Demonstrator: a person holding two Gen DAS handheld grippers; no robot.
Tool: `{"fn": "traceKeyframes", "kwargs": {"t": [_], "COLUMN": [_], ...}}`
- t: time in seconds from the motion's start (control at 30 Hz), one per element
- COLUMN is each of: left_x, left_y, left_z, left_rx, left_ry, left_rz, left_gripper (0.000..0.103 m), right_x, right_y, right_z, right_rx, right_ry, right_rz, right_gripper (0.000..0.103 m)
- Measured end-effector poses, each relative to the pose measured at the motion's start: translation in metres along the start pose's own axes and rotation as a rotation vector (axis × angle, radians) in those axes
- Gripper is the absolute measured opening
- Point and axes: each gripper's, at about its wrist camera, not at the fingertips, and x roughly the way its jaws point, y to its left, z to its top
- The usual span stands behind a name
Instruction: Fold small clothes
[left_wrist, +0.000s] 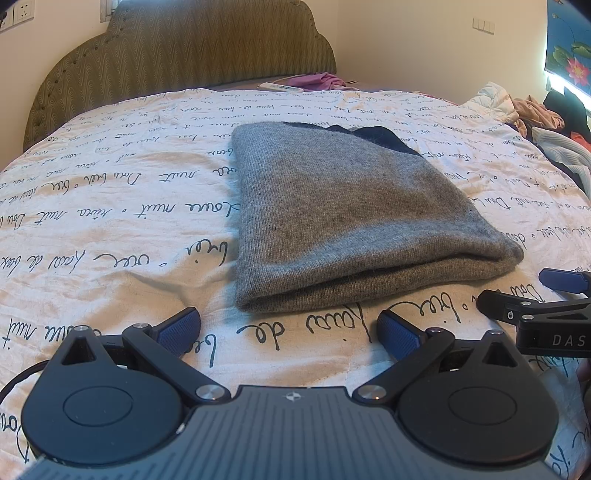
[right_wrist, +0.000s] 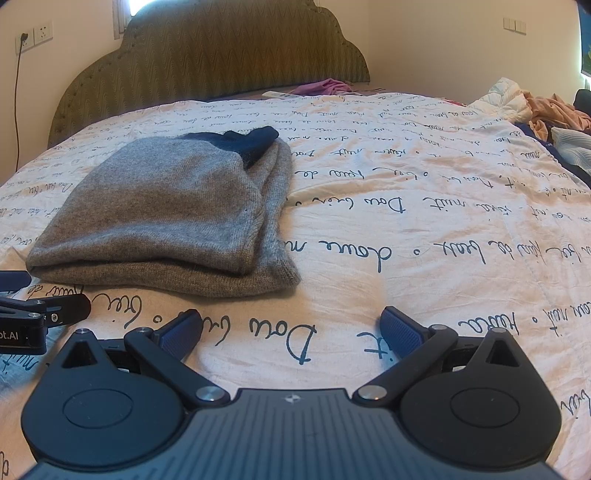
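A grey knit garment (left_wrist: 347, 218) lies folded flat on the bed, with a dark navy part (left_wrist: 380, 138) showing at its far end. The right wrist view has the same garment (right_wrist: 166, 218) at left. My left gripper (left_wrist: 288, 328) hangs open just short of the folded near edge, nothing between its blue pads. My right gripper (right_wrist: 290, 328) is open too, over bare bedspread to the right of the garment. Each gripper shows at the edge of the other's view: the right gripper (left_wrist: 517, 295) and the left gripper (right_wrist: 48, 295).
The bedspread (left_wrist: 110, 206) is white with dark handwriting print. A padded olive headboard (left_wrist: 184, 48) stands at the far end, with a purple cloth (left_wrist: 321, 79) and a white remote (left_wrist: 280, 87) before it. A heap of clothes (left_wrist: 546, 122) lies at the right.
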Motion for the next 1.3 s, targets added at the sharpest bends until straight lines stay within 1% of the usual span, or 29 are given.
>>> {"fn": "traceKeyframes", "kwargs": {"t": [0.23, 0.43, 0.6, 0.9, 1.13, 1.3], "left_x": [0.0, -0.001, 0.002, 0.002, 0.005, 0.004], "left_y": [0.0, 0.003, -0.005, -0.003, -0.007, -0.008], "left_z": [0.0, 0.0, 0.002, 0.002, 0.008, 0.004], "left_rx": [-0.002, -0.028, 0.014, 0.012, -0.034, -0.061], "left_ry": [0.0, -0.004, 0.012, 0.017, 0.045, 0.01], "left_rz": [-0.001, -0.018, 0.019, 0.023, 0.062, 0.078], "left_gripper": [0.103, 0.103, 0.103, 0.103, 0.103, 0.103], "right_x": [0.0, 0.0, 0.0, 0.0, 0.0, 0.0], "right_y": [0.0, 0.001, 0.0, 0.0, 0.0, 0.0], "right_z": [0.0, 0.0, 0.0, 0.0, 0.0, 0.0], "right_rx": [0.001, 0.001, 0.002, 0.002, 0.002, 0.002], "right_ry": [0.0, -0.001, 0.0, 0.0, 0.0, 0.0], "right_rz": [0.0, -0.003, -0.002, -0.001, -0.002, -0.002], "right_gripper": [0.103, 0.103, 0.103, 0.103, 0.103, 0.103]}}
